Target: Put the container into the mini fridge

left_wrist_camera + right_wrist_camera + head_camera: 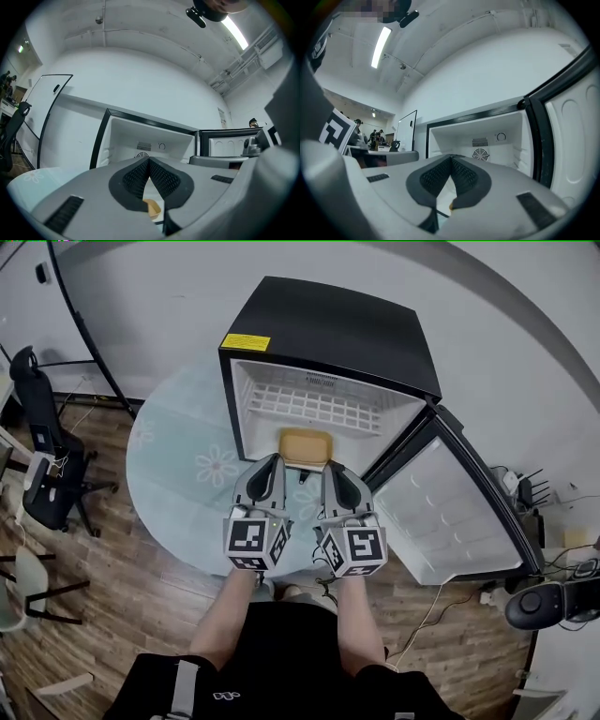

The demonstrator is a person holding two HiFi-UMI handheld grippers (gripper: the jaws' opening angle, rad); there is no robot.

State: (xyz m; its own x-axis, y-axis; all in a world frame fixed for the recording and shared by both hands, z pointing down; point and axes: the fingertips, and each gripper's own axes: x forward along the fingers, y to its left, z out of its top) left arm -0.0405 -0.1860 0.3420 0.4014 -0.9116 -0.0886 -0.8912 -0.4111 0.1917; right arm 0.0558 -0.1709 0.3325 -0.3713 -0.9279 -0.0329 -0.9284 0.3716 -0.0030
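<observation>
**Q:** What is shown at the centre, and where does it lie?

**A:** One container (pixel 306 445), a shallow tan tray with rounded corners, is seen inside the open mini fridge (pixel 328 329). It lies on the fridge floor, below the single white wire shelf (pixel 309 404) and close to the front edge.

**Q:** How are the grippers depicted?

**A:** Two are shown side by side, just before the opening. The left gripper (pixel 276 460) is clenched — its ribbed black pads (pixel 136 176) meet at the tips with nothing between them. The container is glimpsed beyond them, apart from the pads. The right gripper (pixel 329 468) is likewise closed on nothing. One marker cube (pixel 255 540) is carried on each.

**Q:** And the surroundings?

**A:** The fridge is black outside and smooth white plastic within. Its one door (pixel 459 512) is swung wide to the right. A pale round surface (pixel 178 470) printed with daisies is seen beneath — around it, wood-plank floor (pixel 131 606).
</observation>
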